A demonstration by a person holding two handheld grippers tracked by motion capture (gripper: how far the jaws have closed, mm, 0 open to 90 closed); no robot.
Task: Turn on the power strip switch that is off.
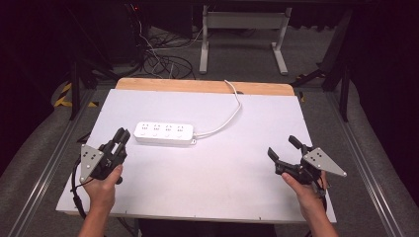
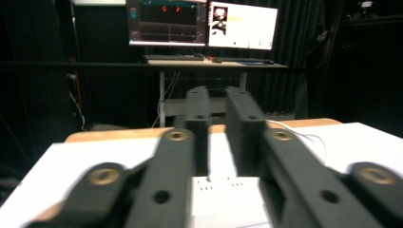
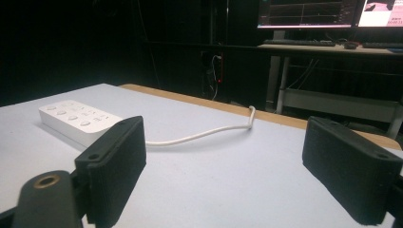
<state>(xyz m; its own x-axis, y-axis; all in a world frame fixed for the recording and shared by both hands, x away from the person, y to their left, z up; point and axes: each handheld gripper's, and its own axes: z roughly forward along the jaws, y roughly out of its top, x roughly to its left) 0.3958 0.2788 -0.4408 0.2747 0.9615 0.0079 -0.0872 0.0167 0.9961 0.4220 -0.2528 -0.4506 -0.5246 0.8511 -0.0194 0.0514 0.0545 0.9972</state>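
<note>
A white plastic power strip [image 1: 164, 133] lies on the white rectangular table [image 1: 217, 182], left of frame centre; its white cord [image 1: 228, 118] runs toward the upper right edge.

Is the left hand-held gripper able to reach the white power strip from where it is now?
Probably yes. The left hand-held gripper sits just beside the near left end of the power strip, its jaws nearly closed and pointing at it, with only bare table between them.

The strip [image 1: 164, 133] looked smooth white plastic, its cord [image 1: 225, 122] glossy. The table [image 1: 247, 168] was matt white with a wooden edge. The pads [image 3: 121, 159] looked ribbed, matt black.
</note>
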